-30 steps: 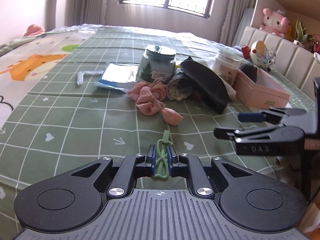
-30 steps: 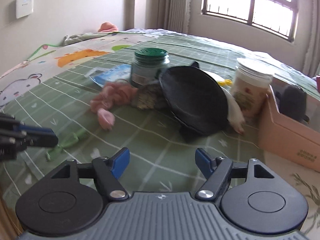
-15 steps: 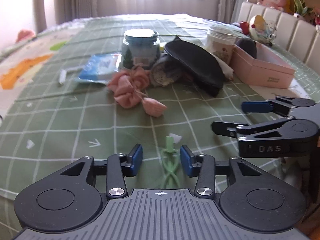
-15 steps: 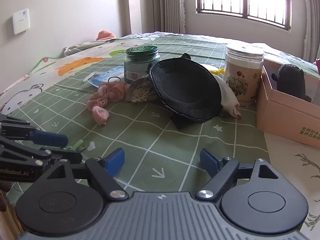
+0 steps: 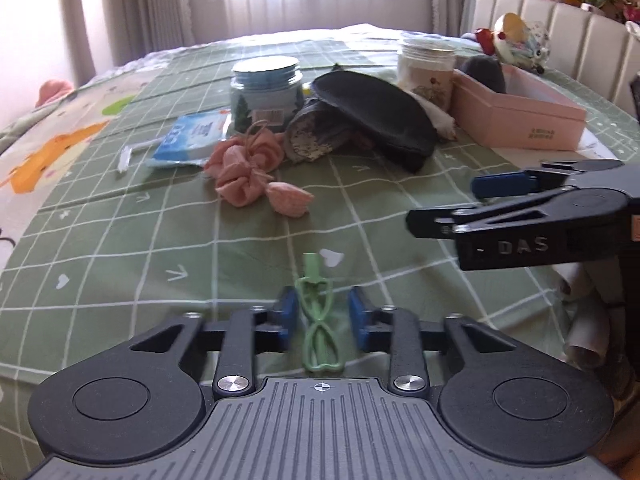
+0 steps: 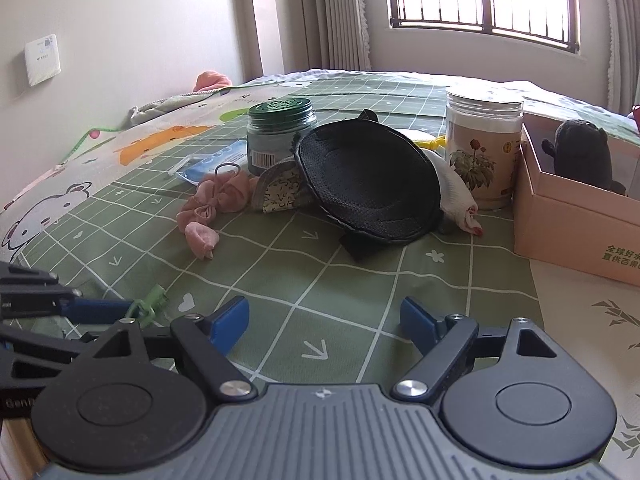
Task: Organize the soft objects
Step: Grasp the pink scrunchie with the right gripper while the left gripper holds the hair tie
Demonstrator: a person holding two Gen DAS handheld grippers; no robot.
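Observation:
A green hair tie (image 5: 318, 316) lies on the green checked bedspread between the open jaws of my left gripper (image 5: 322, 312); it also shows in the right wrist view (image 6: 149, 305). A pink scrunchie bundle (image 5: 248, 170) (image 6: 218, 202), a patterned pouch (image 5: 316, 136) (image 6: 280, 192), a black mesh cap (image 5: 376, 120) (image 6: 366, 184) and a white sock (image 6: 454, 196) lie further back. My right gripper (image 6: 324, 322) is open and empty above the bedspread, right of the left one (image 5: 500, 186).
A green-lidded jar (image 6: 280, 132), a clear floral jar (image 6: 482, 144) and a blue packet (image 5: 192, 140) stand behind the soft things. A pink box (image 5: 520, 120) at the right holds a dark plush toy (image 6: 582, 152). The bed's near edge is just below the grippers.
My left gripper has opened and let go of the green hair tie, which now lies on the bedspread. Both grippers have drawn back slightly and lowered.

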